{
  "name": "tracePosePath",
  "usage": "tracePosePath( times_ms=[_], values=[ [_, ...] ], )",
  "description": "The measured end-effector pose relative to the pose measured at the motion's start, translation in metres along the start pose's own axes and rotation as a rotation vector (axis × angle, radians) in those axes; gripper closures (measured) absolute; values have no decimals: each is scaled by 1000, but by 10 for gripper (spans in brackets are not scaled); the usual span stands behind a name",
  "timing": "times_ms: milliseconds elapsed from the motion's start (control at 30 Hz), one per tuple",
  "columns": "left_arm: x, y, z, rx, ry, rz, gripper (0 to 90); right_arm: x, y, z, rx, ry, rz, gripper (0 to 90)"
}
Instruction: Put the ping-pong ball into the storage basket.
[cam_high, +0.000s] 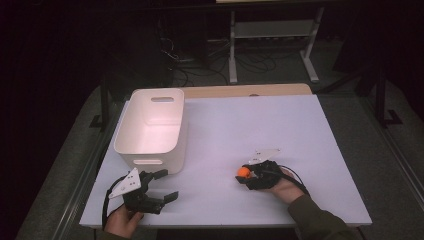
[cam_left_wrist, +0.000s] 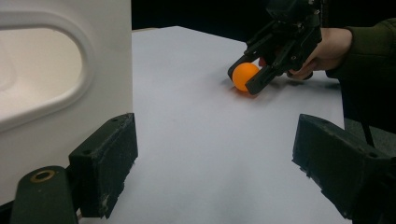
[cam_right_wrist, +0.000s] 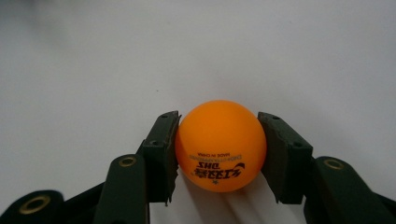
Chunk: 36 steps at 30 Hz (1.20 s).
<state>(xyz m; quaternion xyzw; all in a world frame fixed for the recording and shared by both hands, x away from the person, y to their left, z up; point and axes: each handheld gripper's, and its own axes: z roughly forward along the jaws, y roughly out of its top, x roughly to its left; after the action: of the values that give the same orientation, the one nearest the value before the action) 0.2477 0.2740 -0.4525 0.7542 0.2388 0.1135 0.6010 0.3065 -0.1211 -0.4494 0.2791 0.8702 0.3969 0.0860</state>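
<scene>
The orange ball sits low and centre in the right gripper view, on the white table, pinched across its middle by the right gripper. It looks light, smooth and thin-shelled, so a gentle grip should do. The left gripper rests wide open and empty beside the white bin.

Ball: upside-down print "DHS" logo with "MADE IN CHINA" beside it. No other legible text.
</scene>
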Motion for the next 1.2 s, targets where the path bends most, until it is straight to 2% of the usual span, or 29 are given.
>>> tracePosePath(
  times_ms=[1200],
  values=[
    [0,0,1,4,3,-7,139,-5,14,-9,-30,18,16,493]
  ],
)
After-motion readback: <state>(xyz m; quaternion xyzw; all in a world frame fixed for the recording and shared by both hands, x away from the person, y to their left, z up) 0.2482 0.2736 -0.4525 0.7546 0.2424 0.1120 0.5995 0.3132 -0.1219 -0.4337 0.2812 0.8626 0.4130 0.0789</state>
